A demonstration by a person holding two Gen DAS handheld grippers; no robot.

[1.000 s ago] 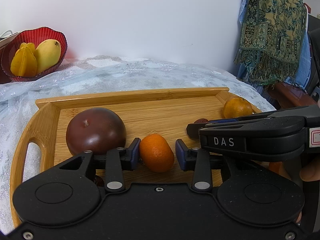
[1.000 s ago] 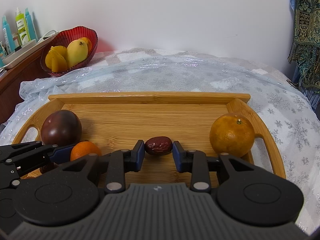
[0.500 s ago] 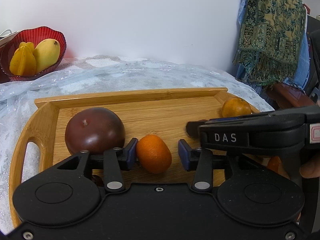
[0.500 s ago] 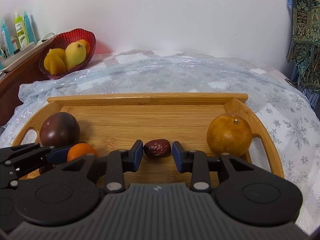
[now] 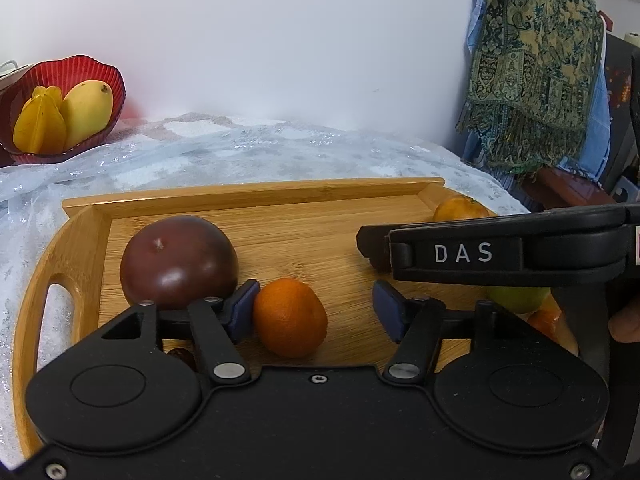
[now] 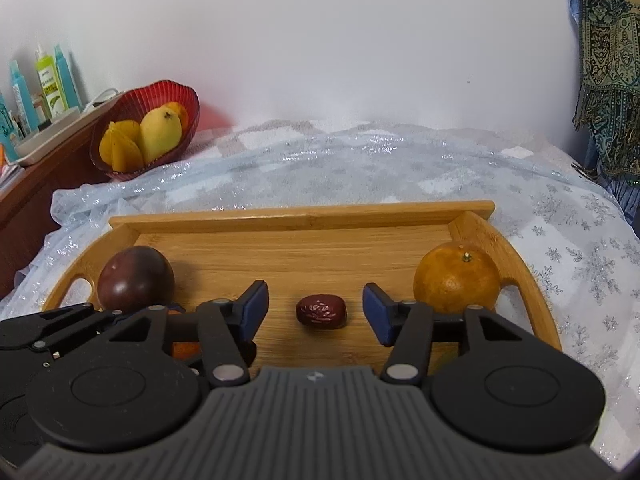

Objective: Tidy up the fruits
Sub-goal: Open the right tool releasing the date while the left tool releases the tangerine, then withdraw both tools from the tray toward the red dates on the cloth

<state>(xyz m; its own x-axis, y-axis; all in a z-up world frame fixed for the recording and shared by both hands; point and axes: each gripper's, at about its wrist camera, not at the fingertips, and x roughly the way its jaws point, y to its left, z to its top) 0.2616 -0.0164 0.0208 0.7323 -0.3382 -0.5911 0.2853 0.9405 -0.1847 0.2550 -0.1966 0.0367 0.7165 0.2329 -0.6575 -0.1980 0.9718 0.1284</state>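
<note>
Bamboo tray [image 6: 304, 213] already holds several fruits, both grippers' jaws opening off the small orange [image 5: 289, 322] and date [image 6: 321, 311], red bowl [image 6: 120, 106] fruit untouched.

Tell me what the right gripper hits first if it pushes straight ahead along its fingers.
Most likely the red date: it lies on the wooden tray between the opening jaws of the right gripper, clear of both pads. Beyond it only bare tray floor and the far rim show. Depth is hard to judge in this view.

home room: cloth-covered table [image 6: 360, 168], fruit bowl [image 6: 120, 112], toiletry bottles [image 6: 48, 84], draped shawl [image 5: 536, 64].
</note>
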